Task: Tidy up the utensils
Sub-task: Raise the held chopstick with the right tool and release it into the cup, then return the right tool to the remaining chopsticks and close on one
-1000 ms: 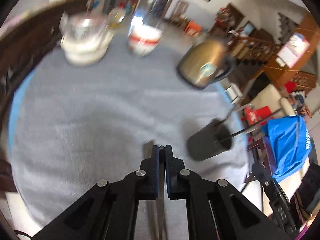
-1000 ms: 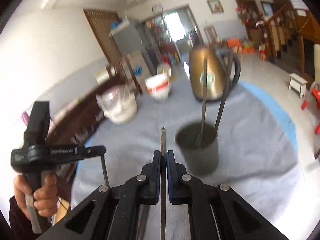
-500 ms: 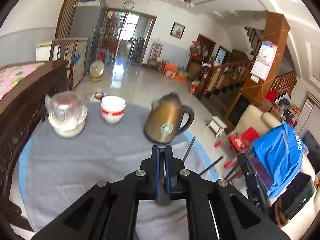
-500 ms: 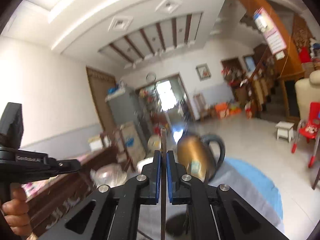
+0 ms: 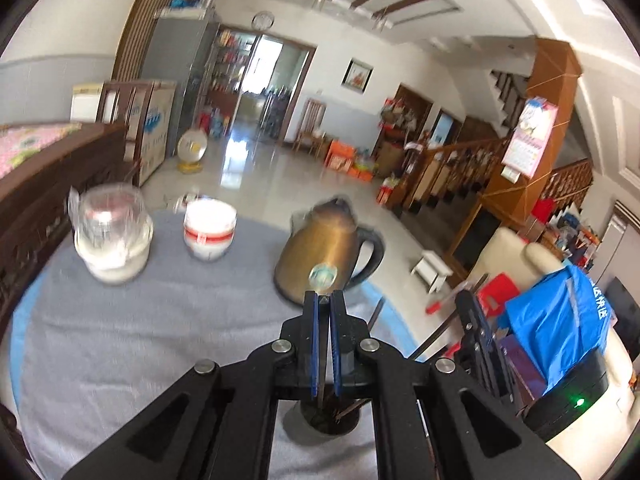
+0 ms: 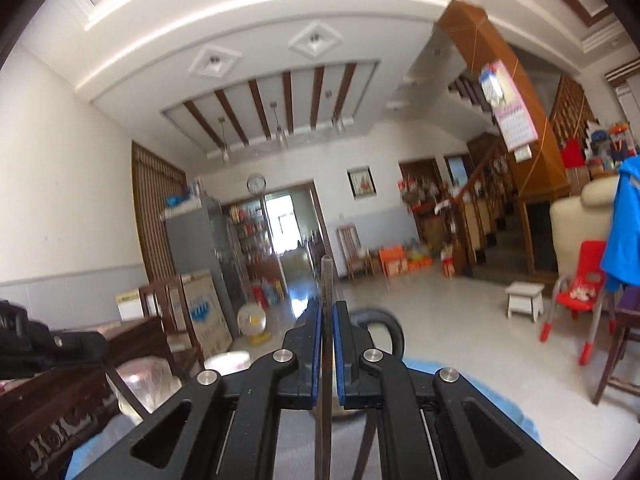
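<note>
My left gripper (image 5: 323, 298) is shut on a thin metal utensil (image 5: 322, 364) that runs down between its blue pads. Right below it a dark utensil cup (image 5: 298, 420) stands on the grey tablecloth (image 5: 120, 340), with thin sticks (image 5: 375, 313) leaning out of it. My right gripper (image 6: 327, 306) is shut on another thin metal utensil (image 6: 326, 276), whose end pokes up past the fingertips. It points nearly level across the room, so the cup is hidden in the right wrist view. The left wrist view shows the right gripper (image 5: 480, 340) beside the cup.
A brass kettle (image 5: 324, 256) stands just behind the cup. A red-striped white bowl (image 5: 210, 234) and a glass jar on a white bowl (image 5: 112, 240) sit at the table's far left. A dark wooden bench (image 5: 48, 184) borders the left; a red chair (image 6: 580, 292) and stool (image 6: 524, 300) stand right.
Both grippers rose and tipped upward, each still shut on its utensil. The cup slid from ahead to beneath the left gripper. The right view swung from the table to the room and ceiling.
</note>
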`<control>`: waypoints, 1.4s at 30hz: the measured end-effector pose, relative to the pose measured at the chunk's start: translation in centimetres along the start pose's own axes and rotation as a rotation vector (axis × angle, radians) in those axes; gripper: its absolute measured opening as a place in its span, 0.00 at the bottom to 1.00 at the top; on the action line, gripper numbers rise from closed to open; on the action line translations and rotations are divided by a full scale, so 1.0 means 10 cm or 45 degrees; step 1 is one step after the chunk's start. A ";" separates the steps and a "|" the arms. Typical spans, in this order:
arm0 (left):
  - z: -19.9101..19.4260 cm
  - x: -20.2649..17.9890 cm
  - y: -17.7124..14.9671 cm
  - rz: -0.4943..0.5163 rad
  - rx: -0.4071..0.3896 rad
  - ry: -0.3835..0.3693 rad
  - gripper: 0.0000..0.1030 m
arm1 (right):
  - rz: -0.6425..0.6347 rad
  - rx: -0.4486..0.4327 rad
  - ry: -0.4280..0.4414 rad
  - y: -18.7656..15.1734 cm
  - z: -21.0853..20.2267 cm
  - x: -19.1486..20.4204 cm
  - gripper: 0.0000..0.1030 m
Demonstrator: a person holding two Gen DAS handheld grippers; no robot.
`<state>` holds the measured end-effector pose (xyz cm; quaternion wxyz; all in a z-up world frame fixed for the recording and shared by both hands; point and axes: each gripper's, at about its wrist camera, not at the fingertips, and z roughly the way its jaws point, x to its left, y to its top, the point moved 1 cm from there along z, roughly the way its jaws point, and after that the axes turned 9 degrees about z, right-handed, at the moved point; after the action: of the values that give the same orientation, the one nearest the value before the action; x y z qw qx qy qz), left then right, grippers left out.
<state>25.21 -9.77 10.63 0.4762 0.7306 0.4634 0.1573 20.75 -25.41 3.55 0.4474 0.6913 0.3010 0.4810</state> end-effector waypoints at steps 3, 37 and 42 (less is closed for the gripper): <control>0.16 0.06 -0.15 0.002 0.088 0.003 0.06 | 0.031 0.114 0.017 -0.12 0.03 -0.11 0.06; -0.37 1.14 -1.91 -0.037 0.501 0.385 0.54 | 0.119 0.624 0.220 -0.85 -1.08 -0.43 0.36; -0.28 1.23 -2.03 -0.046 0.579 0.370 0.54 | 0.041 0.902 0.227 -1.29 -0.82 -0.25 0.24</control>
<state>19.05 4.26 -7.65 0.2313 0.7802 0.5632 0.1439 12.32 -19.46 -8.01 0.1448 0.7634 0.4759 0.4122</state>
